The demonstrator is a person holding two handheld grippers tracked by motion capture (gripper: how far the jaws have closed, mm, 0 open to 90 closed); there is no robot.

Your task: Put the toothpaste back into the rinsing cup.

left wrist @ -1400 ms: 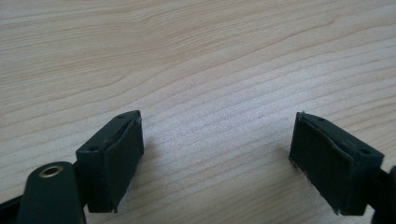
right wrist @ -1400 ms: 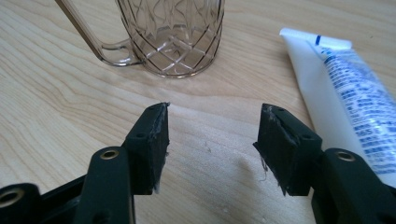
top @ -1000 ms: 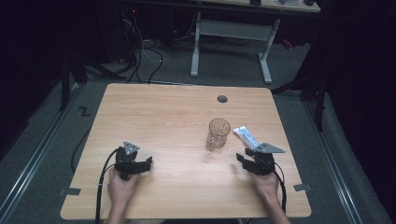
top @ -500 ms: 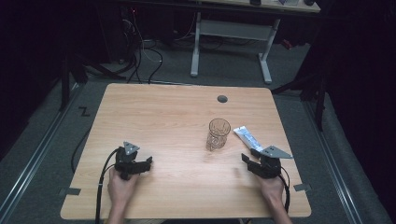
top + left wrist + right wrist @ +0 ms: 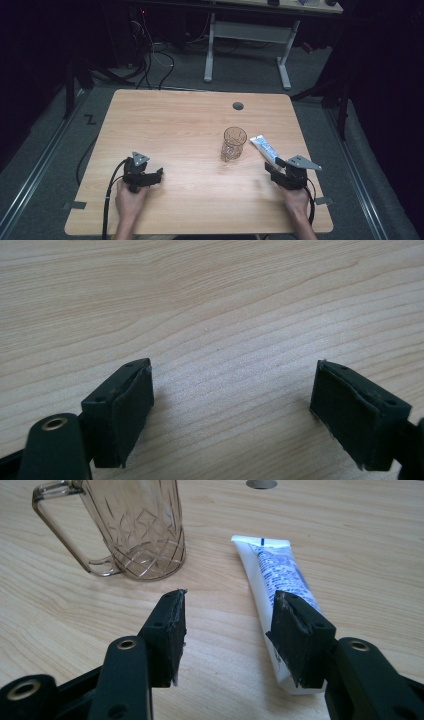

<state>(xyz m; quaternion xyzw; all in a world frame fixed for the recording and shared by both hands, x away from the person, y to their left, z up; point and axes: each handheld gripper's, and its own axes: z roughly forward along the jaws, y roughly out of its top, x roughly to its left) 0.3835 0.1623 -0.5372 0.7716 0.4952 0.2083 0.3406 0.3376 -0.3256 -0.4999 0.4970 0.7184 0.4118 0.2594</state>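
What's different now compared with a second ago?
The right gripper has drifted slightly rightward, toward the toothpaste tube, its jaws just opening; nothing is gripped between them. The left gripper, glass mug and tube have stayed put.

— What do the tools look like?

— Both are matte black. The left gripper [image 5: 145, 176] carries a small grey three-cornered plate on top and trails a black cable toward the table's near edge; its two black block-shaped pads [image 5: 125, 412] have small screw holes along the outer edge.

— And the other?

— The right gripper [image 5: 280, 170] bears a wider grey triangular plate. Brass-ringed holes sit in the arms behind its rough-edged pads [image 5: 172, 630]. Forearms are bare, no sleeves.
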